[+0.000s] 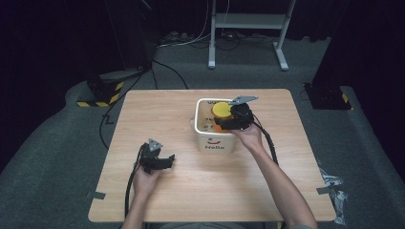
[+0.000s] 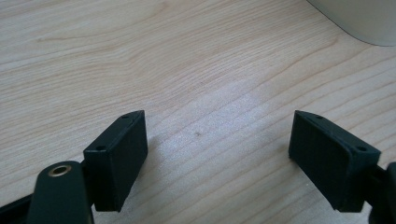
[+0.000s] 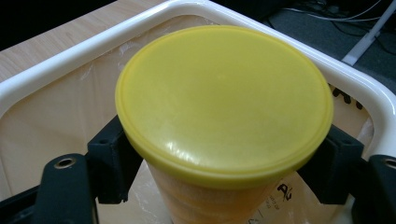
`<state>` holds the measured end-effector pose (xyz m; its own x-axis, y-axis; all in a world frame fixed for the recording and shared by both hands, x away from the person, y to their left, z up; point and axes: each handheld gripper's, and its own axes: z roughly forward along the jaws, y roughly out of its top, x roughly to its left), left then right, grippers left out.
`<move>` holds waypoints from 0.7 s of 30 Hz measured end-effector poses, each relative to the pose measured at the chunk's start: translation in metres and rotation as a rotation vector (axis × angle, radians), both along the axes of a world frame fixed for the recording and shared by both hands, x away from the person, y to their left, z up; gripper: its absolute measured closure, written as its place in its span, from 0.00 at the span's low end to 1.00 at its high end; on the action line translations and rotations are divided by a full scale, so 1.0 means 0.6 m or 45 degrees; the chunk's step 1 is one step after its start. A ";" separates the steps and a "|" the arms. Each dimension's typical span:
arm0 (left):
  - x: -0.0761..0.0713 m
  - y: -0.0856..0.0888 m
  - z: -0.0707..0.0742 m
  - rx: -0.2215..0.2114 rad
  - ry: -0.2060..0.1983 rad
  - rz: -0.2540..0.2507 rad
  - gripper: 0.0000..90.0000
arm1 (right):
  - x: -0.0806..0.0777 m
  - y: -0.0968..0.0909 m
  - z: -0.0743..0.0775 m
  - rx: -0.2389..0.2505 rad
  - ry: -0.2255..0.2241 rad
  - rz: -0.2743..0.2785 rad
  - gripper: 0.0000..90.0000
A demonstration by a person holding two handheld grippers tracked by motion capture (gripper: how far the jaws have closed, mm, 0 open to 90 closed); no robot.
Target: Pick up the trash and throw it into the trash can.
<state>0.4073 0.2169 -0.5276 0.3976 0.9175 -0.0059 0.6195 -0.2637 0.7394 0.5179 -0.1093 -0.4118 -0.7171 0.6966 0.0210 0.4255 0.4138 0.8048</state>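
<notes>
An orange canister with a yellow lid (image 3: 224,98) stands upright inside a white bin (image 3: 70,60). My right gripper (image 3: 224,158) is shut on the canister's body just under the lid, one jaw on each side. From above, the lid (image 1: 220,109) sits in the bin's far half, with the right gripper (image 1: 228,120) reaching over the bin's (image 1: 217,143) right rim. My left gripper (image 2: 224,149) hovers low over the bare wooden table (image 2: 140,56), open with nothing between its jaws. In the high view that left gripper (image 1: 165,161) lies left of and nearer than the bin.
The bin has a clear plastic liner and "Hello" printed on its front wall. A corner of the bin (image 2: 364,18) shows at the top right of the left gripper view. Beyond the table lie cables and a white stand's feet (image 1: 248,28) on the floor.
</notes>
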 end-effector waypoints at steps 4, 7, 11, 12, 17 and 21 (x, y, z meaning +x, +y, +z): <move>0.000 0.000 0.000 0.000 0.000 0.000 0.22 | -0.001 0.003 0.000 -0.020 0.008 0.013 0.21; 0.000 0.000 0.000 0.000 0.001 0.000 0.22 | -0.001 0.002 0.001 0.003 0.017 0.020 0.18; 0.000 0.000 0.000 0.000 0.000 0.000 0.22 | -0.002 0.000 0.004 0.016 0.013 0.017 0.15; 0.000 0.000 0.000 0.000 0.000 0.000 0.22 | -0.002 -0.002 0.005 0.019 0.015 0.023 0.15; 0.000 0.000 0.000 0.001 0.000 0.000 0.22 | -0.006 -0.009 0.012 0.050 0.014 0.034 0.13; 0.000 0.000 0.000 0.000 0.000 0.000 0.22 | -0.010 -0.018 0.022 0.089 -0.003 0.034 0.14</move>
<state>0.4073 0.2169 -0.5276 0.3977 0.9175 -0.0058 0.6196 -0.2639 0.7392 0.5118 -0.1199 -0.3985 -0.7356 0.6741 0.0673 0.4133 0.3679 0.8330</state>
